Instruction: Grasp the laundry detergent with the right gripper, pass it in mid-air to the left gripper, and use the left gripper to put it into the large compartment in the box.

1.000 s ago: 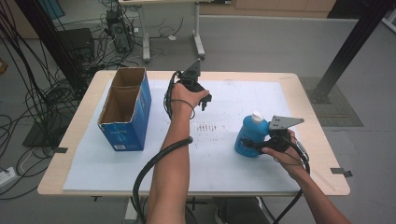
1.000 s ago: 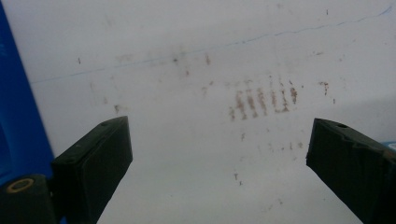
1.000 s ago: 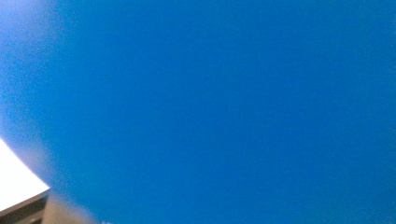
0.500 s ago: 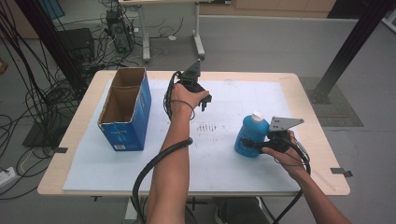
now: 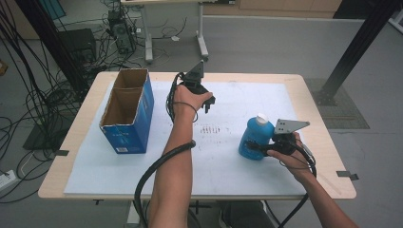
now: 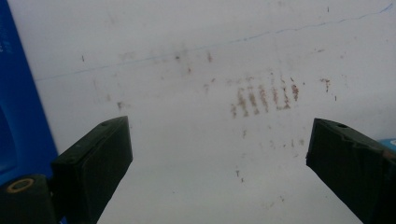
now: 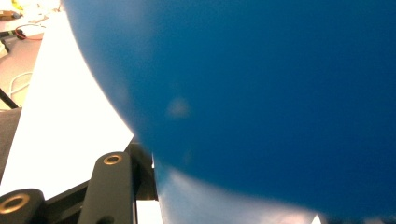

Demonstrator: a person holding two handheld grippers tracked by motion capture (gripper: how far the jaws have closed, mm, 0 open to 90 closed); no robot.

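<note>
Blue bottle (image 5: pixel 255 137) with white cap stands upright on the right part of the white sheet (image 5: pixel 228 166) covering the table (image 5: pixel 328 142), well apart from the box. Right gripper (image 5: pixel 264 148) sits just right of the bottle, jaws reaching onto its lower body; in the right gripper view the blue bottle (image 7: pixel 261 93) is blurred and pressed right up against the camera, one black jaw visible at bottom left touching its side, so jaws look clamped on the bottle. Right hand (image 5: pixel 291 154) holds the gripper from the right, grey plate on top, cable trailing toward the table's near edge. Left gripper (image 5: pixel 204 100) is up near the far middle of the table, held by the left hand (image 5: pixel 187 100), above the sheet. Left gripper view: both jaws spread wide, nothing between them, looking down on the white sheet (image 6: pixel 187 70) with brownish smudge marks (image 6: pixel 264 97) and a thin blue line. Open-topped blue cardboard box (image 5: pixel 127 110) stands on the left side of the sheet, flaps up, inside looks bare. Grey floor with cables (image 5: pixel 28 95) at left, and another table's legs beyond.
</note>
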